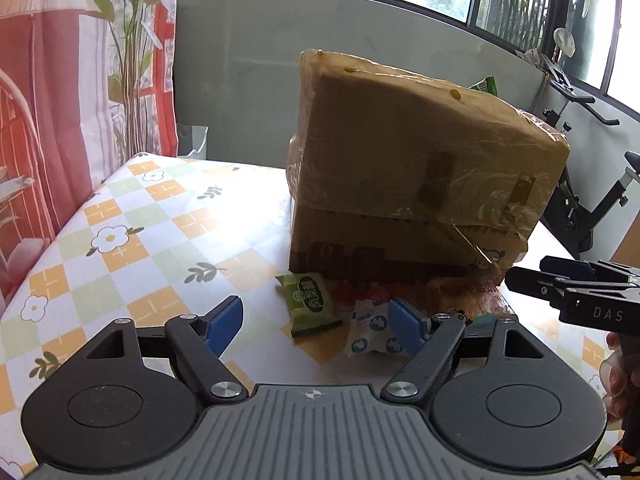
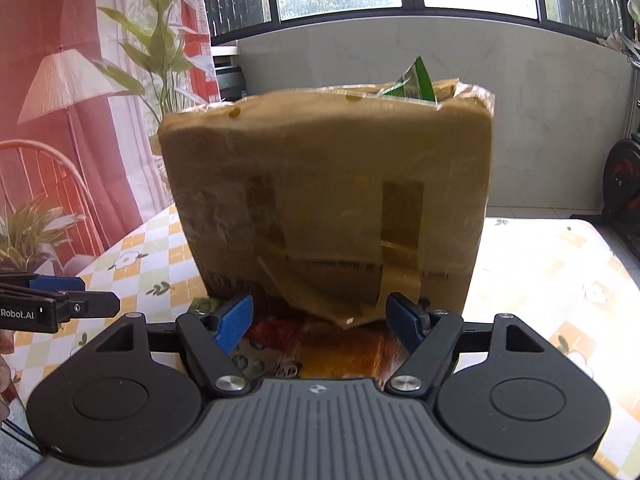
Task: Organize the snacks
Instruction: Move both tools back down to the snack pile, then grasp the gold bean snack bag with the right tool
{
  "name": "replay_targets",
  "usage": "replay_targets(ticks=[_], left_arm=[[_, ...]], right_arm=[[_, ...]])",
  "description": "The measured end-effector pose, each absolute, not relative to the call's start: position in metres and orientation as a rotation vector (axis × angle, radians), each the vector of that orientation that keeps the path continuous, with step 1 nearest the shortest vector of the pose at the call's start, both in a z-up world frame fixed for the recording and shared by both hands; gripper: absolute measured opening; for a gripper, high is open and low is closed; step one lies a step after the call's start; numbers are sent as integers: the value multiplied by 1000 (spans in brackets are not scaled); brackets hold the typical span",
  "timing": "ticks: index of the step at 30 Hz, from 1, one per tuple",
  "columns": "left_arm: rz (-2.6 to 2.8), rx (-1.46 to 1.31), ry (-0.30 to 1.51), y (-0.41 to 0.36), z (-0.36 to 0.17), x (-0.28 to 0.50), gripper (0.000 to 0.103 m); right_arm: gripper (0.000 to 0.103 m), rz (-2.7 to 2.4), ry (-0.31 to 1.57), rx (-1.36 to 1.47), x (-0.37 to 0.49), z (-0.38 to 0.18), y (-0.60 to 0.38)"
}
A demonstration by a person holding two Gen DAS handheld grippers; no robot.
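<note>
The taped cardboard box (image 1: 408,168) stands at the middle of the surface (image 1: 132,220), snack packets (image 1: 310,304) loose at its near foot; left gripper (image 1: 316,322) and right gripper (image 2: 320,322), jaws wide and empty, face them, likely to collect

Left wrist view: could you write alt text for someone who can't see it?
An open left gripper hovers over a green snack packet and a white-blue packet lying before a taped cardboard box on a checked tablecloth.
</note>
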State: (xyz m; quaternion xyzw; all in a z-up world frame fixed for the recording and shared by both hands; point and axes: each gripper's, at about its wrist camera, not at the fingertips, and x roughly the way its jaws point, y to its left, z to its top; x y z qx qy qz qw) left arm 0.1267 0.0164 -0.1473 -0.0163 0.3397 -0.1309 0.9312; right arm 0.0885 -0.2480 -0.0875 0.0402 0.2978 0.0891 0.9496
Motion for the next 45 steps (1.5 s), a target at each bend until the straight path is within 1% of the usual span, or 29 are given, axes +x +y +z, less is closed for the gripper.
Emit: replay_targets(ticks=[14,27,30,36,45], left_arm=[[-261,-66,752,29,-172,102,81],[-272,-88,776,33,-183,97,81],[-279,-92,778,32,-185,96,81],[-265,-84,770,35,-185,94,81],[-245,-85,778,38,-187,96,81]], right_arm=[[76,309,796,45,51,-138,-210],[76,423,947,-211,25,-155,-187],[80,443,943,-229,24,-157,-183],[80,478,929,-254,48,-160,-170],[84,532,901,-229,79,-167,-157]])
